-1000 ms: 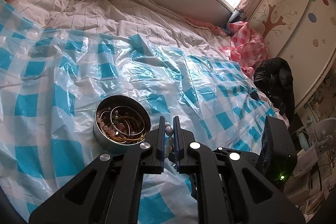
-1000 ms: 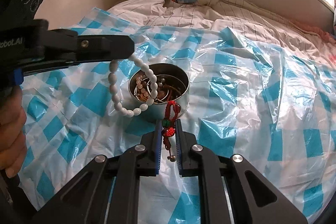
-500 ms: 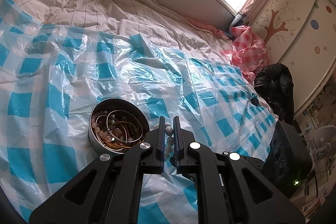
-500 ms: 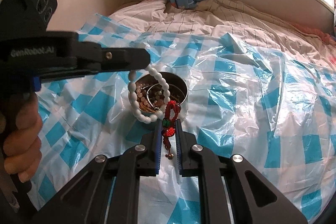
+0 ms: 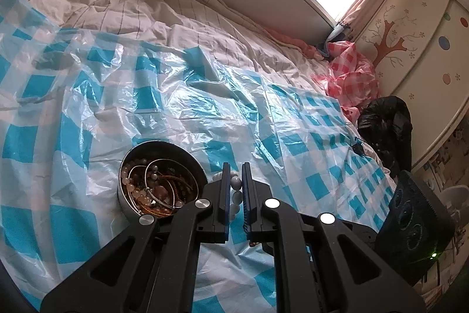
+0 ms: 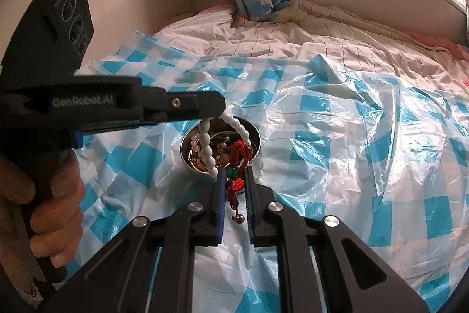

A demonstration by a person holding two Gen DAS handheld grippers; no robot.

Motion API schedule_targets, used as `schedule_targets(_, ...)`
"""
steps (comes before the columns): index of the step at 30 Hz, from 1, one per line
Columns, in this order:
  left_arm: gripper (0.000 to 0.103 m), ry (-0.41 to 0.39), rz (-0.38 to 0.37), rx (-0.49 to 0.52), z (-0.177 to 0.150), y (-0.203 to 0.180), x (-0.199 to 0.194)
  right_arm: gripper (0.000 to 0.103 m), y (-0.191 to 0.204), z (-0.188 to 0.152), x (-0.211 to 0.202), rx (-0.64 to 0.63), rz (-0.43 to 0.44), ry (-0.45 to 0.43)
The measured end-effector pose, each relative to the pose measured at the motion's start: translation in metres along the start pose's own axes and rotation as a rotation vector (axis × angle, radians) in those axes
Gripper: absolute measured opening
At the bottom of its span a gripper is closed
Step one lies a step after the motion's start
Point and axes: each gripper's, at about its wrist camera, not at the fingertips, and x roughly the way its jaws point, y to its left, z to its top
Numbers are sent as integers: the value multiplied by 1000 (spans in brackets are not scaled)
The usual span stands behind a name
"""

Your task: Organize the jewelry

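Left gripper point(image 5: 234, 189) clamped on white bead bracelet point(image 6: 209, 150), loop dangling over metal tin point(image 5: 129, 195), right gripper point(image 6: 234, 181) pinching red knotted charm point(image 6: 239, 184) just before tin, tin's contents tangled, bracelet's lower part hidden behind right gripper.

The left gripper point(image 6: 218, 110) has been carried across until the white bead bracelet point(image 6: 209, 150) hangs over the metal tin point(image 6: 258, 143), where earlier it hung beside it.

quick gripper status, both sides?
Left gripper: closed on the white bead bracelet.
Right gripper: closed on the red knotted charm.
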Motion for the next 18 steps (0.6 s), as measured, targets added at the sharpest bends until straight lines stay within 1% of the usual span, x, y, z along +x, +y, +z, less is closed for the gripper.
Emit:
schedule_targets(8,7,-23,20,-36,0,8,3,13,0,2,1,-6,9,-3)
schedule_targets(10,7,-13,65,-52,0,13,7,13,1,2,2,-9,12,-2)
schedule_targets(13,7,26,163,-73,-2,22,16,13,2,3,6,-16,14,3)
schedule_targets(18,8,19,181,-113,-1,32,12,13,6,4,9,-28,17,10)
